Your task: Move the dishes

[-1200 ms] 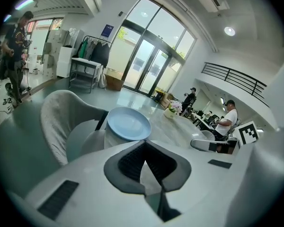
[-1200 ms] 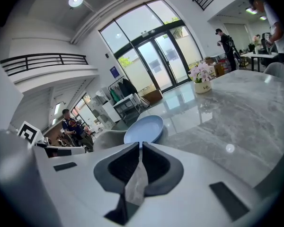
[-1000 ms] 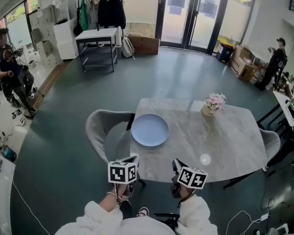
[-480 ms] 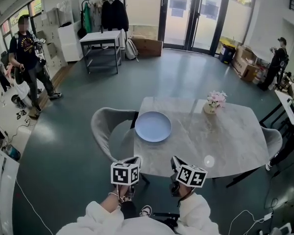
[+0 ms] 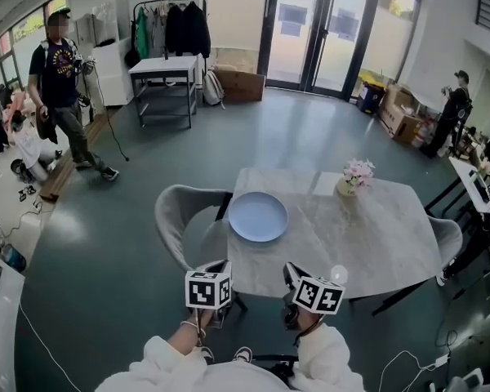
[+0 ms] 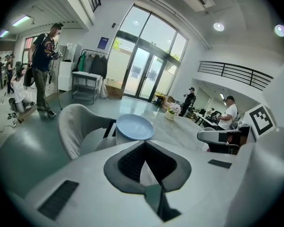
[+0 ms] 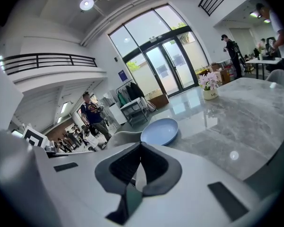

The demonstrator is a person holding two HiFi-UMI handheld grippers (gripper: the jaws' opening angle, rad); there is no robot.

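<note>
A round pale-blue plate lies empty on the left part of the marble table. It also shows ahead in the left gripper view and in the right gripper view. My left gripper hovers at the table's near edge, short of the plate, fingertips together and holding nothing. Beside it, my right gripper hangs just over the near edge, also shut and empty. Neither touches the plate.
A small vase of pink flowers stands at the table's far side beside a white sheet. A grey chair sits at the table's left, another at its right. A person walks at far left.
The person at the far left has walked nearer across the floor. Both grippers stay near the table's front edge, and the plate has not moved.
</note>
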